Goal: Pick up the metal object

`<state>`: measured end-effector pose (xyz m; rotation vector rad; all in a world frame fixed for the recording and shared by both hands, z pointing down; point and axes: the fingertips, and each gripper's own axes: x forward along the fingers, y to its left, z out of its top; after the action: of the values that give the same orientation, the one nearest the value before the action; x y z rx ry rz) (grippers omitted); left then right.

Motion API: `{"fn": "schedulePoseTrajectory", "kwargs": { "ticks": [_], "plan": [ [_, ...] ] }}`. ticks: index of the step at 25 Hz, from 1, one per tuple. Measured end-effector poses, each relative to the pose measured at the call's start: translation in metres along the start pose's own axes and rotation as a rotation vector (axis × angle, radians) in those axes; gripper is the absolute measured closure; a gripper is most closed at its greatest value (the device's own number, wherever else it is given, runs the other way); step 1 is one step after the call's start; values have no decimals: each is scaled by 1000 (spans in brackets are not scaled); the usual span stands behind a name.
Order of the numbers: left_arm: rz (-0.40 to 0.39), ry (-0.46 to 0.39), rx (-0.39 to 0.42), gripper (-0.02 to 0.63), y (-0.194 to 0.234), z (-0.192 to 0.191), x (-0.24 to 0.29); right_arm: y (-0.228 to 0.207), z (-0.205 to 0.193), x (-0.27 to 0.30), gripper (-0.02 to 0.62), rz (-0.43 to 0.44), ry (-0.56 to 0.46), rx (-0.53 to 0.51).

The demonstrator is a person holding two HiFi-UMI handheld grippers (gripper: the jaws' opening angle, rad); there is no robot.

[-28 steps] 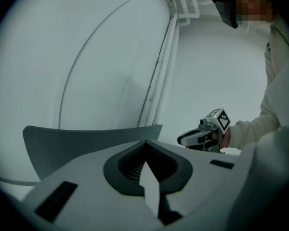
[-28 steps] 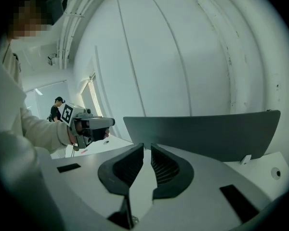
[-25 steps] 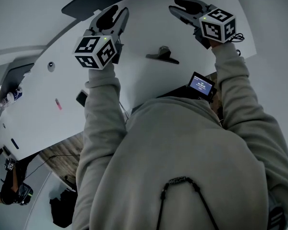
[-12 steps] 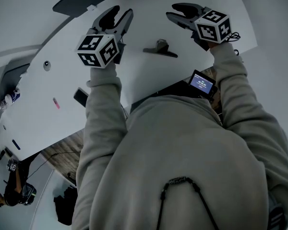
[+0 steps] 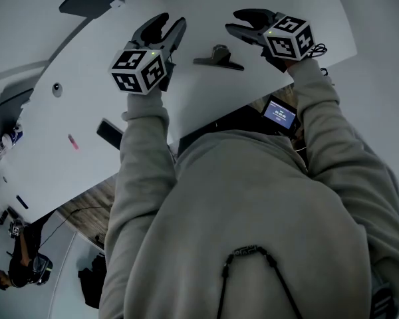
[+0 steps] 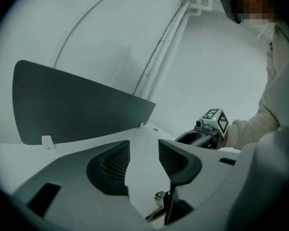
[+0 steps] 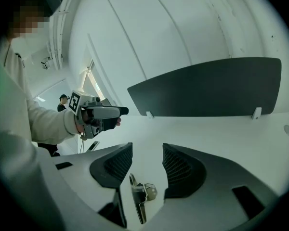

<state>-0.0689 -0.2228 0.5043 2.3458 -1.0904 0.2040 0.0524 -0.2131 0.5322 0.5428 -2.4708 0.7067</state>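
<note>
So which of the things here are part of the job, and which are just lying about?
For the job: metal object; left gripper and right gripper, jaws just opened wider, both empty.
Lying about: dark flat slab; pink bit; small screen device.

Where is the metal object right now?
In the head view, the metal object lies on the white table, top centre, between the left claw and the right claw, touching neither; both claws have just been opening and hold nothing.

A white table point(image 5: 199, 92) bears a metal clip point(image 5: 218, 57), dark slab point(image 5: 110, 133) and small pink item point(image 5: 72, 141).
</note>
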Motion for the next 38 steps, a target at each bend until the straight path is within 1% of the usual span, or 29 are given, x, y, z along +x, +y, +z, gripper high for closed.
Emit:
{"fn": "schedulePoseTrajectory", "kwargs": {
  "ticks": [12, 16, 20, 24, 29, 33, 38],
  "plan": [
    [-16, 63, -47, 433, -4, -60, 23, -5, -85, 30, 411, 62, 110, 69],
    [-18, 92, -68, 433, -2, -84, 28, -7, -103, 40, 399, 76, 117, 99],
    [-23, 105, -78, 433, -2, -100, 33, -10, -121, 46, 394, 90, 139, 106],
    [-24, 108, -110, 433, -2, -115, 37, -7, -133, 51, 385, 130, 136, 146],
    [-31, 116, -125, 433, -1, -126, 38, -6, -149, 58, 380, 146, 163, 160],
    [-22, 95, -137, 433, 6, -124, 39, -6, -159, 62, 380, 161, 178, 174],
    [-21, 103, -140, 433, 4, -130, 39, 0, -168, 68, 380, 187, 193, 192]
  ]
}}
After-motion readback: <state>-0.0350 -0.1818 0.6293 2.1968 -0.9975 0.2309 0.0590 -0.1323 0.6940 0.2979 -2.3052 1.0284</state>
